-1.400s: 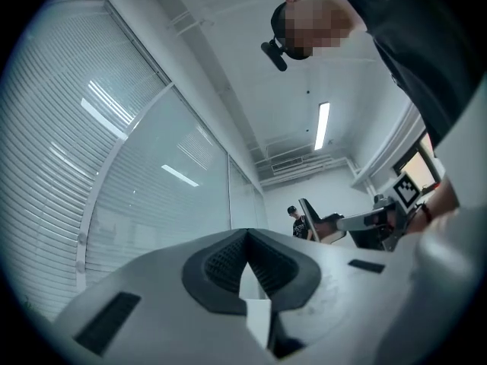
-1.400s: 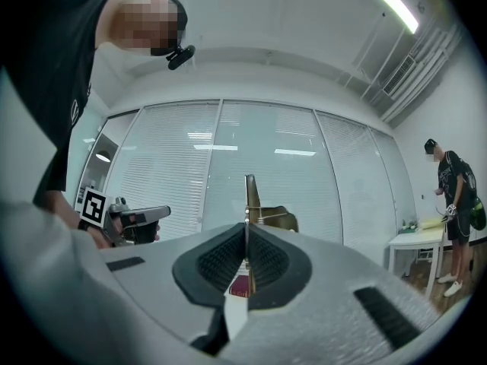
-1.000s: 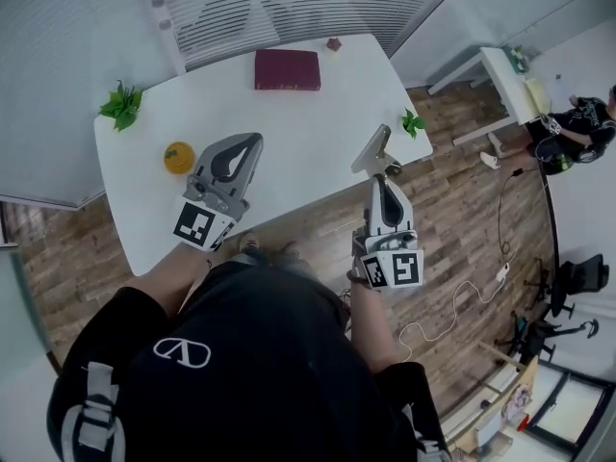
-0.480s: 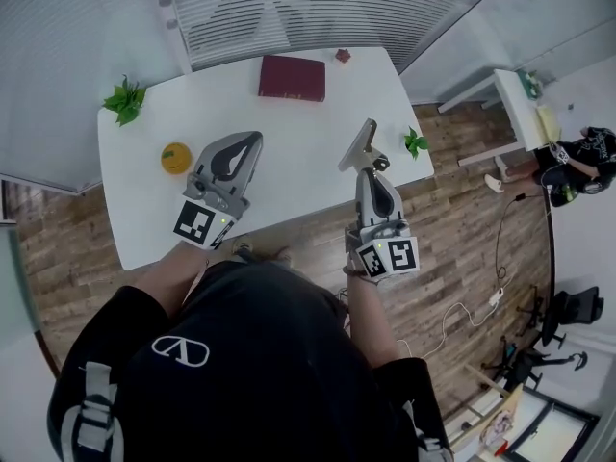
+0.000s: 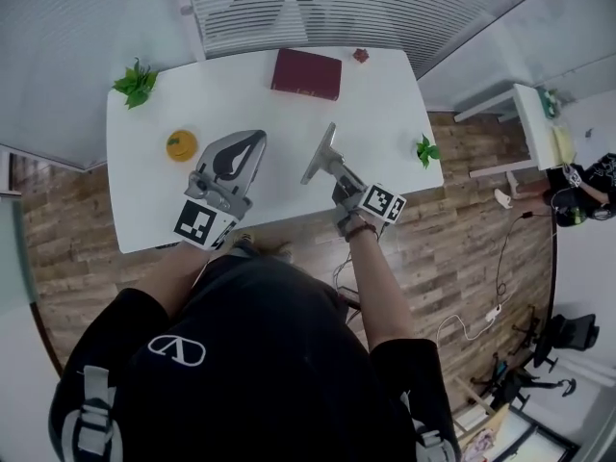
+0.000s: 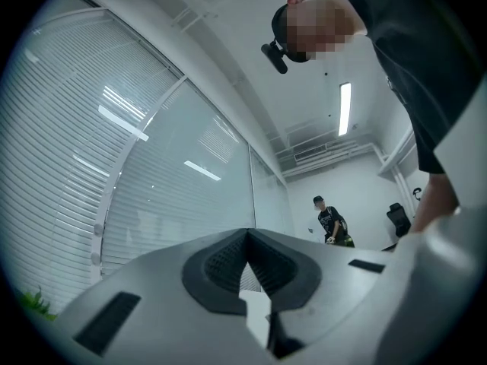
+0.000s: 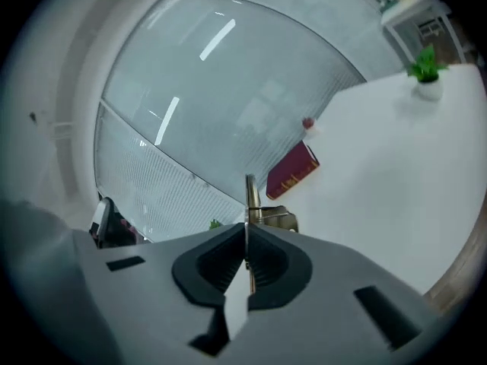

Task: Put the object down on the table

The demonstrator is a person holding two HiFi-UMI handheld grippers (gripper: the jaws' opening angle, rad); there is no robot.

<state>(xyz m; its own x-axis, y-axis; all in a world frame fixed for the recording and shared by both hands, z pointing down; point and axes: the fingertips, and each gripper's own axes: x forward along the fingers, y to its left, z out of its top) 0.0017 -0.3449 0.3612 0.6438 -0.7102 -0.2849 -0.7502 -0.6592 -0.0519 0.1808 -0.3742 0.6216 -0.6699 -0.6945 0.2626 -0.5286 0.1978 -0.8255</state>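
My right gripper (image 5: 335,168) is shut on a thin grey metal piece (image 5: 319,152) that sticks up and left from its jaws, above the front part of the white table (image 5: 289,114). In the right gripper view the metal piece (image 7: 250,195) shows edge-on between the closed pads, with a brass-coloured bracket on it, and my right gripper (image 7: 246,236) points toward the table's far side. My left gripper (image 5: 256,136) hangs over the table's front left, shut and empty. Only the ceiling and glass walls lie beyond my left gripper (image 6: 247,234) in its own view.
A dark red book (image 5: 306,73) lies at the table's far edge, with a small red object (image 5: 361,55) to its right. An orange (image 5: 180,145) and a green plant (image 5: 136,82) sit at the left, another small plant (image 5: 425,149) at the right edge. A person (image 5: 592,176) sits by a second table (image 5: 539,123).
My right gripper has swung left from over the floor by the table's edge to above the table, carrying the metal piece and turning its marker cube to the right. The left gripper has stayed put.
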